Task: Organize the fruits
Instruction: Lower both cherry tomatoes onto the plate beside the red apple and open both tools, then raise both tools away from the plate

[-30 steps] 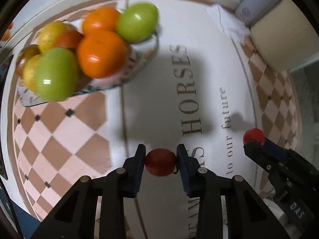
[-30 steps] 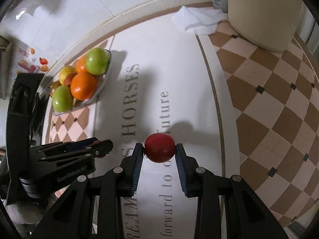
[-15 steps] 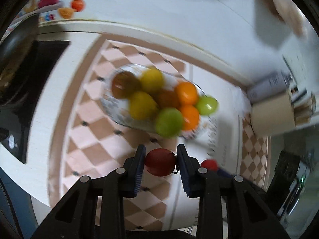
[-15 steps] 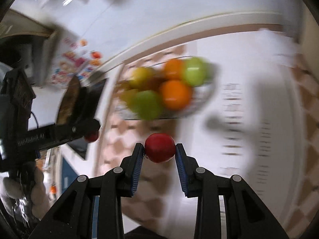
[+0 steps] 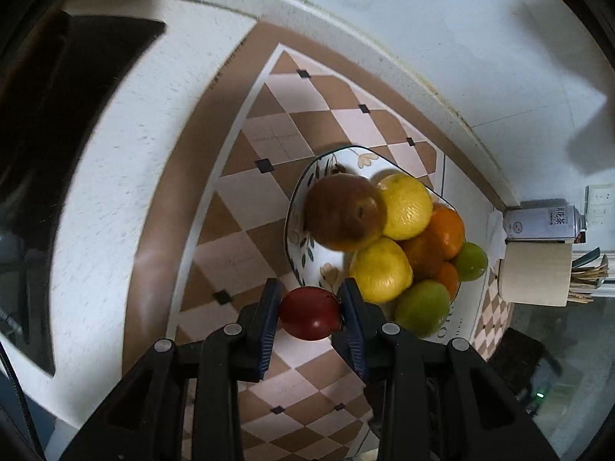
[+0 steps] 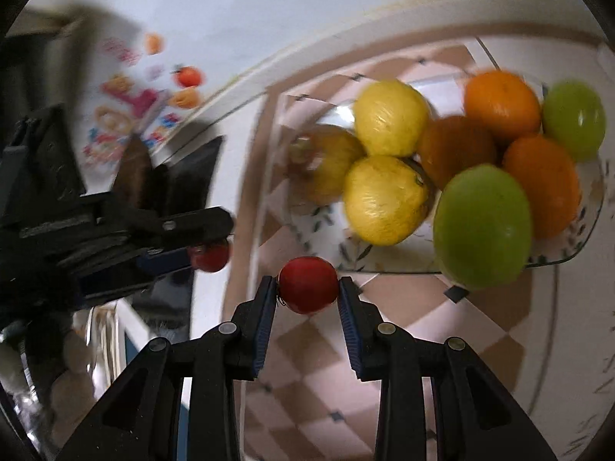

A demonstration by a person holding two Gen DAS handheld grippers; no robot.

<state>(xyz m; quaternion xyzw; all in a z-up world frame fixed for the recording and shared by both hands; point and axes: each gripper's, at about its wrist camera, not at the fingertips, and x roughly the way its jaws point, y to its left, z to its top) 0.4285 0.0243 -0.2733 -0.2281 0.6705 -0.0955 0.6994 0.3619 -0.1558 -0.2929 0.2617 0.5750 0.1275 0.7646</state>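
My left gripper is shut on a small dark red fruit and holds it above the checkered mat, just left of the fruit bowl. The bowl is piled with lemons, oranges, green fruit and a brown pear. My right gripper is shut on a bright red fruit, held in front of the same bowl. The left gripper also shows in the right wrist view, at the left, with its red fruit.
A black stovetop lies left of the mat. A white counter edge runs between them. A can, a paper roll and chopsticks stand at the far right. Fruit stickers are on the wall.
Both grippers have swung left from the lettered mat towards the fruit bowl, each still holding its red fruit. The bowl now sits close in front of both.
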